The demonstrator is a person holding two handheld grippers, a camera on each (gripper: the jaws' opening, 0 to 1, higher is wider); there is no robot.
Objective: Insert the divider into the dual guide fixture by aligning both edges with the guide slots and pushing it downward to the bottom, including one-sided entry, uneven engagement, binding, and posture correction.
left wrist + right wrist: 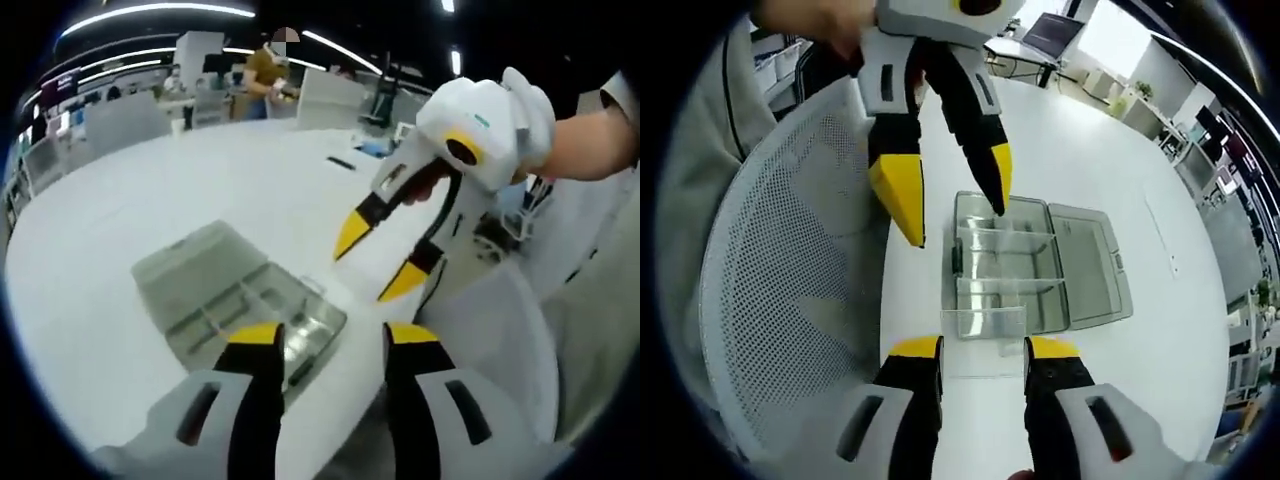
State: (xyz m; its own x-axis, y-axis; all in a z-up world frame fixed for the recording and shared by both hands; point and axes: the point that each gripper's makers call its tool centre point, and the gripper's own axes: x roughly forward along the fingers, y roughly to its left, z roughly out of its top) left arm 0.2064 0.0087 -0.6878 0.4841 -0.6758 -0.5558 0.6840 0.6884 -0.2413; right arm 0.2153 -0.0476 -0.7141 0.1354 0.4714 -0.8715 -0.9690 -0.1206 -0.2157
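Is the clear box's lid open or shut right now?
Open: the lid lies flat on the table beside the box.

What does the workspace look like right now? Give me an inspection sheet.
Surface: white table.
Job's things: clear fixture box, lid open flat beside it; clear divider at its near edge, not yet in the slots.
Clutter: small dark item far across the table.
Grippers: left gripper open, holding nothing; right gripper jaws straddle the divider, grip unclear.
Cables: nothing seen.
Surroundings: white mesh chair, laptop, person at distant desks.
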